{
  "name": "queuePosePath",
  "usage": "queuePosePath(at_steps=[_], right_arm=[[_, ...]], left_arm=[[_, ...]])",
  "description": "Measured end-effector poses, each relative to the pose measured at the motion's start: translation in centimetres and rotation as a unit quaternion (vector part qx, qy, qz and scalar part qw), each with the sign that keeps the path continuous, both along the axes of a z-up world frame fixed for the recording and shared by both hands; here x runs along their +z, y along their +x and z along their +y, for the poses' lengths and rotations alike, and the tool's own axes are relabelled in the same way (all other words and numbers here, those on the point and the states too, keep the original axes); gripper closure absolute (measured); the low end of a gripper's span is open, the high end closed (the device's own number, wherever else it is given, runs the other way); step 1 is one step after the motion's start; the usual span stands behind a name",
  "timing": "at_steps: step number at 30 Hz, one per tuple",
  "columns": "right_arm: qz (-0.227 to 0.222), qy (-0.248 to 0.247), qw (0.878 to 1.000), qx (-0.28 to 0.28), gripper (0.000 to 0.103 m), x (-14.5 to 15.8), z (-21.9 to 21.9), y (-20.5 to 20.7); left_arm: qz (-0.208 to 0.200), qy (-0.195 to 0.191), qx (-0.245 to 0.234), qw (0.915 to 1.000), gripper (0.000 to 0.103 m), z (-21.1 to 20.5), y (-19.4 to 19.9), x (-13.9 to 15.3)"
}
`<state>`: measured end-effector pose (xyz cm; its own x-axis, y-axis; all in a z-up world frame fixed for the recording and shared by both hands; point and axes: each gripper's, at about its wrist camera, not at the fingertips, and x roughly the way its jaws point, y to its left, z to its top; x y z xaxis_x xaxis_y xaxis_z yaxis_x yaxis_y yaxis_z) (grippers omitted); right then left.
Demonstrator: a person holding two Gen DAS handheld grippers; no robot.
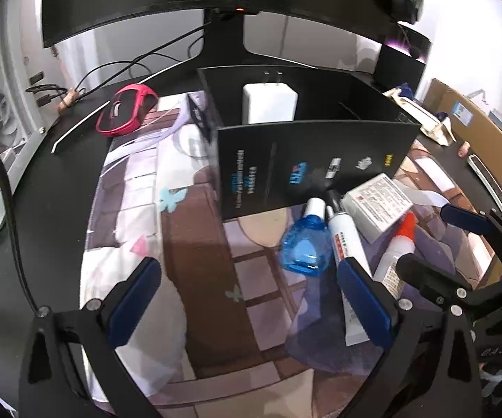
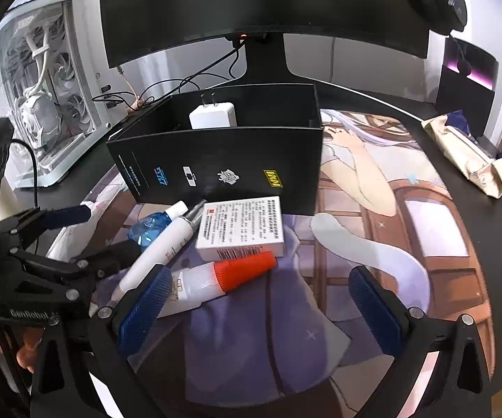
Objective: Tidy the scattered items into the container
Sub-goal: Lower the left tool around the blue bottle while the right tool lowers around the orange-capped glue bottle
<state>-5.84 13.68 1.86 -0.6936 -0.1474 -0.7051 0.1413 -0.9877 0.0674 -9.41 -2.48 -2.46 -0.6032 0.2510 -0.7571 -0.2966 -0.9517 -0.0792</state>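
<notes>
Left claw (image 1: 247, 296): spread wide, nothing btwn its 2 blue pads, hovering over the printed mat (image 1: 209, 278); its right pad sits over the lower end of the white tube.
Right claw (image 2: 261, 306): also spread wide, empty; its left pad is just beside the glue bottle's base.
Glue bottle (image 2: 223, 277): white w/ orange cap, lying on its side on the mat, cap end touching the carton's near edge.
White tube (image 2: 157, 247): lying flat, cap end toward the box, btwn blue bottle and glue bottle.
Blue bottle (image 1: 305, 249): clear blue, white cap, on its side, touching the tube's left side, cap near the box wall.
Carton (image 2: 240, 226): small white printed box, lying flat just in front of the black box.
Black box (image 2: 223, 163): the container, open top, upright on the mat behind all 4 loose items; logos on its front wall.
Charger (image 2: 212, 115): white plug block inside the box, 2 prongs up.
Bench (image 1: 56, 188): black, carries the mat.
Beyond: monitor (image 2: 265, 3) behind the box; white PC case (image 2: 42, 80) far left; pink case (image 1: 125, 109) on the bench left of the box.
</notes>
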Motion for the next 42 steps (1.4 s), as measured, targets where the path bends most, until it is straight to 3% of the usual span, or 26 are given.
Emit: queuePosePath(at_steps=[6,12,30,42], right_arm=[[-0.004,-0.001,1.0,-0.007,0.0,0.1,0.6,0.1],[-0.015,-0.037,0.999,-0.012,0.0,0.0,1.1,-0.5],[-0.031,0.042,0.998,-0.029,0.0,-0.8,0.1,-0.7],[-0.012,0.044,0.999,-0.016,0.0,-1.2,0.9,0.1]], left_arm=[[-0.007,-0.015,-0.001,0.9999,0.001,0.7,-0.8,-0.5],[-0.01,-0.031,-0.009,0.9994,0.001,1.3,-1.0,-0.9],[-0.008,-0.038,0.001,0.9993,0.0,0.2,-1.3,-0.9],[-0.01,-0.03,-0.017,0.9994,0.0,1.2,-1.5,-0.9]])
